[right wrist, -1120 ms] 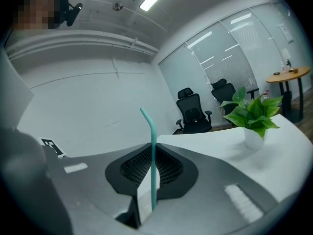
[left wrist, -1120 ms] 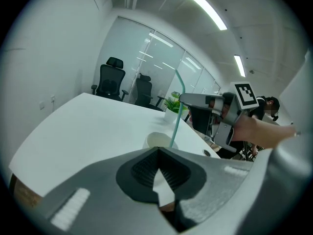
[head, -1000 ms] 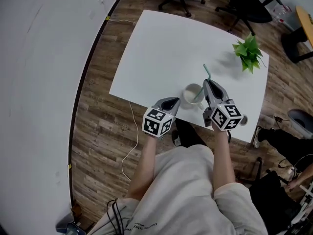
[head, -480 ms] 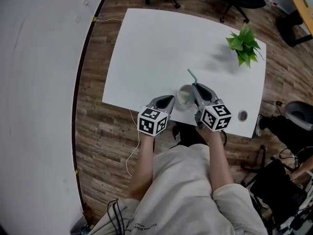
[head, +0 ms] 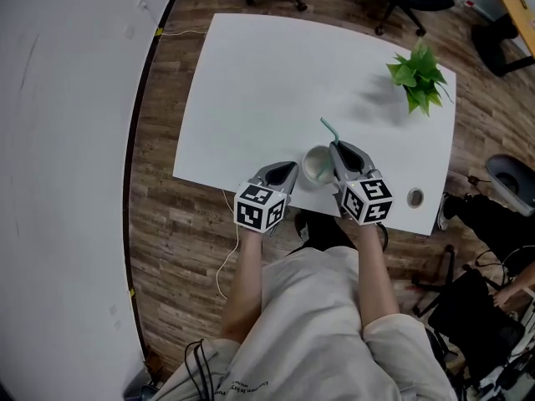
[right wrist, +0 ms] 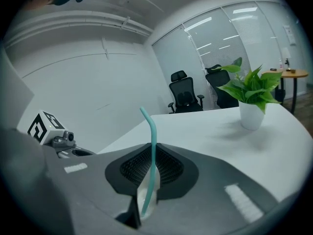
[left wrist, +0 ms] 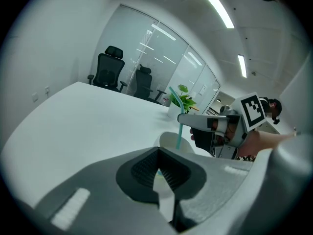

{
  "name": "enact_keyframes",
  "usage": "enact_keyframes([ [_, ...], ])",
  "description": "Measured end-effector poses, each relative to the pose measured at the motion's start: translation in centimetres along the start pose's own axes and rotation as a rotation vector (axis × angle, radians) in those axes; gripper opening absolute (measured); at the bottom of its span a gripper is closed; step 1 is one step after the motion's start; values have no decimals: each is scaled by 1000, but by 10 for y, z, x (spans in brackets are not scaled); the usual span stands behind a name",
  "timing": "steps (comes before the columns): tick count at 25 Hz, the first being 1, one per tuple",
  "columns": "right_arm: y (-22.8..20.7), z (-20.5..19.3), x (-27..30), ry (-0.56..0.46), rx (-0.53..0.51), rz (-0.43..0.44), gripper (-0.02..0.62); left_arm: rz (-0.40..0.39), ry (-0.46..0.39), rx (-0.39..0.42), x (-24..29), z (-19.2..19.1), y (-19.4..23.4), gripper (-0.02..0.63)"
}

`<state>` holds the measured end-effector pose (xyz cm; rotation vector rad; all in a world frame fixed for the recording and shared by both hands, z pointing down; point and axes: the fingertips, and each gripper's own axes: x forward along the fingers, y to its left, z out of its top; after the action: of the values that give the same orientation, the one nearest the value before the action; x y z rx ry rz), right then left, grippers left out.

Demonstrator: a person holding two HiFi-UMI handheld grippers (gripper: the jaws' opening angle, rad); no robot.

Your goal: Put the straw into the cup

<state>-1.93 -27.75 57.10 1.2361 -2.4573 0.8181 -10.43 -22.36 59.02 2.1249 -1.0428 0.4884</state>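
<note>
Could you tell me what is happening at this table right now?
A person works two handheld grippers at a white table. The left gripper is shut on the white cup at its near wall, steadying it. The right gripper pinches a teal straw upright, its lower end dipping inside the cup. The straw is not yet released.

Teal bent straw (head: pixel 328 129), nearly upright, lower end inside open white cup (head: pixel 316 166)
</note>
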Motion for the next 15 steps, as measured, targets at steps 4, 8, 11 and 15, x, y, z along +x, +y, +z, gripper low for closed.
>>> enact_keyframes([
  [4,-5,-3,0,10,-17,-25,51,0,-4,-8,1,0,1,0],
  [8,-8,-7,0,24,-13,-33,52,-4,-6,-13,3,-1,-1,0],
  [11,-11,-11,1,35,-1,-42,57,-5,-5,-13,4,-2,-1,0],
  [15,-16,-14,2,47,2,-53,64,-6,-10,-18,5,0,0,0],
])
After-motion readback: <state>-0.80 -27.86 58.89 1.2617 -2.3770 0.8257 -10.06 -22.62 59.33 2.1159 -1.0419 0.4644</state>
